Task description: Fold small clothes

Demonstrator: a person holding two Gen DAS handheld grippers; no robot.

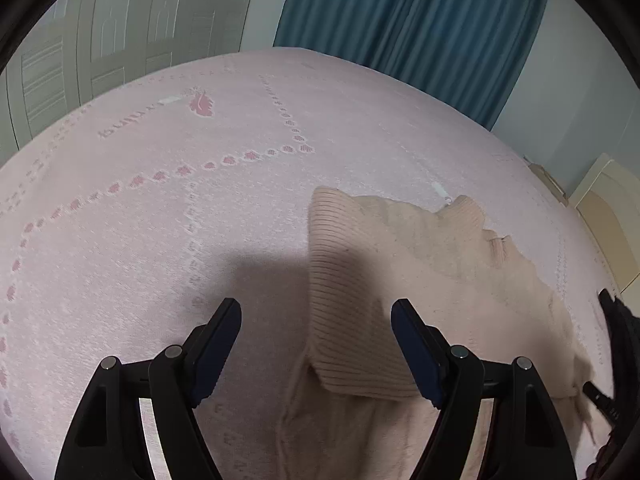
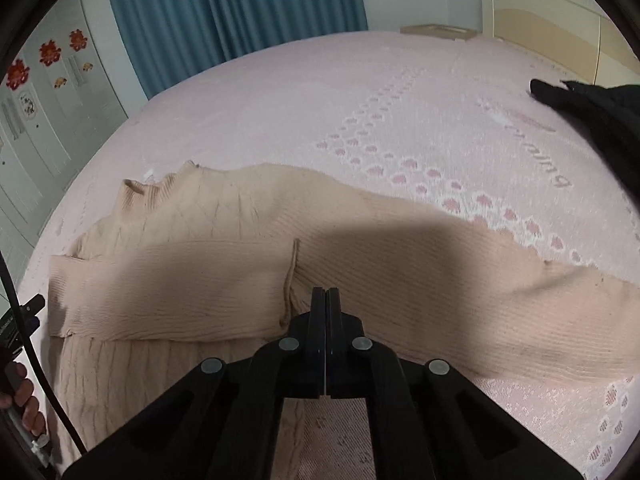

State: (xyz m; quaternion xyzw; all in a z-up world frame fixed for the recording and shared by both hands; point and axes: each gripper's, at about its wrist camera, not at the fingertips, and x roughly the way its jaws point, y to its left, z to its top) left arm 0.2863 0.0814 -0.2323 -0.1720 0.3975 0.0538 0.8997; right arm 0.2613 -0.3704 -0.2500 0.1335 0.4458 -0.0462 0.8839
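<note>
A beige knit sweater lies flat on the pink bed cover. One ribbed sleeve is folded across its body; the other sleeve stretches out to the right. My right gripper is shut, its tips over the sleeves' meeting point; no cloth shows between the fingers. In the left wrist view the sweater lies right of centre, its folded sleeve between the fingers of my open left gripper, which hovers above it.
A black garment lies at the bed's right side and shows at the left view's right edge. Blue curtains, white wardrobe doors and a beige headboard surround the bed.
</note>
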